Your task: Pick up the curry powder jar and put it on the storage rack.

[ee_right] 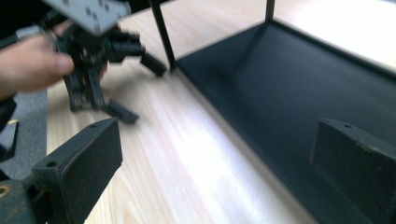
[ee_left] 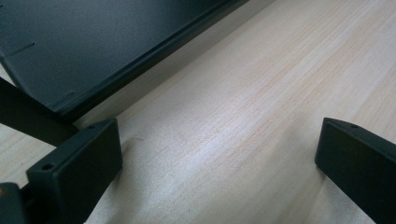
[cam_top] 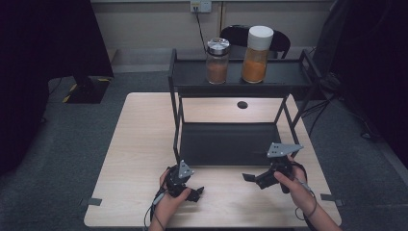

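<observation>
The tabletop carries a black rack; two spice jars stand on its top shelf, far beyond both grippers. Right gripper is nearer; left gripper too has fingers spread wide, empty.

I work in what looks like a lab or test room: a plain wooden table stands on grey carpet, its edges marked with tape. A black metal shelf carries two spice jars. A wall socket with a cable sits behind.
</observation>
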A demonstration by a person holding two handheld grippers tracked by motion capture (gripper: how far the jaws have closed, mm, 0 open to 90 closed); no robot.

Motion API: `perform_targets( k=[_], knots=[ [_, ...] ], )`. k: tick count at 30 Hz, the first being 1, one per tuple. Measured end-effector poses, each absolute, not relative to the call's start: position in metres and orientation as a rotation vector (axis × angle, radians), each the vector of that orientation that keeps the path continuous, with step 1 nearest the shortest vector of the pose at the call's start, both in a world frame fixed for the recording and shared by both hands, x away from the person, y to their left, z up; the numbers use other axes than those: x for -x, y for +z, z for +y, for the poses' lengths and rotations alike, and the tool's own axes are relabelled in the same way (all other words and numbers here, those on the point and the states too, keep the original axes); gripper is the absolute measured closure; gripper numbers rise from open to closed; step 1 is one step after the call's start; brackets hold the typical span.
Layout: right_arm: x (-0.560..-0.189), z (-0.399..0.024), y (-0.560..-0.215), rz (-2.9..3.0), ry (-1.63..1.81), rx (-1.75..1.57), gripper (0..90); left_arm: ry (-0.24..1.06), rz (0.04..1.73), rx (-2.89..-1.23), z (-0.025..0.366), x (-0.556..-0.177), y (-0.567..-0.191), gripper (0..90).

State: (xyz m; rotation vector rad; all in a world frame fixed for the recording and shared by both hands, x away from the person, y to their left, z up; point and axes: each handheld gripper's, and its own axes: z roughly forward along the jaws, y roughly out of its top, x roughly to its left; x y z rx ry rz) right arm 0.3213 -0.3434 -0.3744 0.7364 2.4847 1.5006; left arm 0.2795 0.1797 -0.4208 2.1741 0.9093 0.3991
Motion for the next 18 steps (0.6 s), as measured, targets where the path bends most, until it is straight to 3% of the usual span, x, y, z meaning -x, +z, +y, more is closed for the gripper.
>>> perform_targets(
  k=[18],
  knots=[
    [-0.306,-0.338,-0.422,2.587,1.284,-0.767,1.4,0.398,0.910,-2.174,0.180,-0.279,-0.421,0.0]
  ],
)
